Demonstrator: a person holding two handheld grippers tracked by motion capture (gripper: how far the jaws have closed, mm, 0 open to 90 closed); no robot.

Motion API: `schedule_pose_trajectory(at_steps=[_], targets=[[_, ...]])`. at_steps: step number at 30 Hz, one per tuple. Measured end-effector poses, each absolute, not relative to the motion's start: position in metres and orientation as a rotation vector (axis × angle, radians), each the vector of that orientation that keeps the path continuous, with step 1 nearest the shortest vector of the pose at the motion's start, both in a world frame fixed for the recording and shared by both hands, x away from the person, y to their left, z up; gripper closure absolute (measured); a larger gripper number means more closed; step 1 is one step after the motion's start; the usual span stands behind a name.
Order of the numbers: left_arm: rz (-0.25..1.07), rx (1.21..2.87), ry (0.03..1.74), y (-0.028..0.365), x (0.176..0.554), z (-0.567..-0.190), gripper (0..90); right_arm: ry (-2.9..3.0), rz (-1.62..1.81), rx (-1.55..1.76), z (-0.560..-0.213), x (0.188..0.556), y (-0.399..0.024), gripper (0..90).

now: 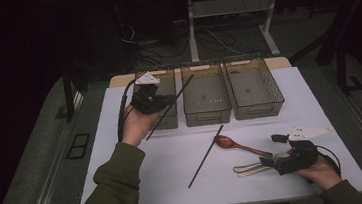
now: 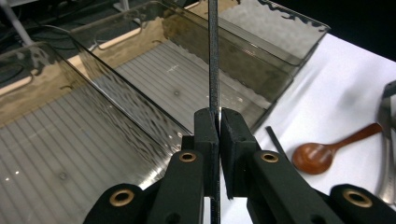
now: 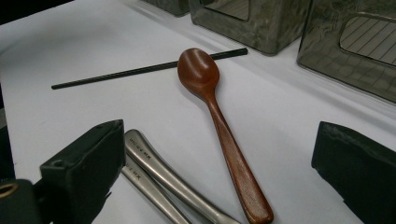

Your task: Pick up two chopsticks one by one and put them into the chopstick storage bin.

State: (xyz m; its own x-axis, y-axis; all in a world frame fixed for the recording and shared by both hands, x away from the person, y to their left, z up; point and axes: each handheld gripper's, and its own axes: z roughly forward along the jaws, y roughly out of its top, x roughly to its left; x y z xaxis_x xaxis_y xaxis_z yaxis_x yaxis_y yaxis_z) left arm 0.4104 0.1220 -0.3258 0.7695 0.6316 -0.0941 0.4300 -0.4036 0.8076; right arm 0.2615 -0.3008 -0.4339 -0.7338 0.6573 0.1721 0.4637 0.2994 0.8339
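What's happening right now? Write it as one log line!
left gripper: shut on thin black chopstick, above smoky plastic bins | right gripper: open near brown wooden spoon | second black chopstick: on table

Black chopstick (image 1: 169,107) pinched in left gripper (image 2: 218,122), slanting over left bin (image 1: 161,96). 2nd black chopstick (image 1: 205,156), wooden spoon (image 1: 241,145), 2 metal handles (image 1: 249,167) flat on white bench (image 1: 165,169).
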Motion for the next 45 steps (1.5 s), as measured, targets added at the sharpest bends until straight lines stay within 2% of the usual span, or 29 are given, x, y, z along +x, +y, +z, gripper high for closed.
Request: schedule_pose_trajectory(at_steps=[14, 23, 35, 45], targets=[[0.357, 2.05, 0.852, 0.131, 0.441, -0.31, 84.8, 2.36, 1.415, 1.035, -0.434, 0.262, -0.301, 2.4], [0.345, 2.025, 0.912, 0.141, 0.461, -0.311, 85.1, 2.361, 1.418, 1.033, -0.434, 0.261, -0.301, 2.4], [0.394, 2.052, 0.897, 0.14, 0.479, -0.289, 85.1, 2.362, 1.419, 1.034, -0.434, 0.262, -0.302, 2.4], [0.423, 2.12, 0.939, 0.142, 0.496, -0.306, 85.2, 2.363, 1.42, 1.037, -0.434, 0.261, -0.303, 2.4]])
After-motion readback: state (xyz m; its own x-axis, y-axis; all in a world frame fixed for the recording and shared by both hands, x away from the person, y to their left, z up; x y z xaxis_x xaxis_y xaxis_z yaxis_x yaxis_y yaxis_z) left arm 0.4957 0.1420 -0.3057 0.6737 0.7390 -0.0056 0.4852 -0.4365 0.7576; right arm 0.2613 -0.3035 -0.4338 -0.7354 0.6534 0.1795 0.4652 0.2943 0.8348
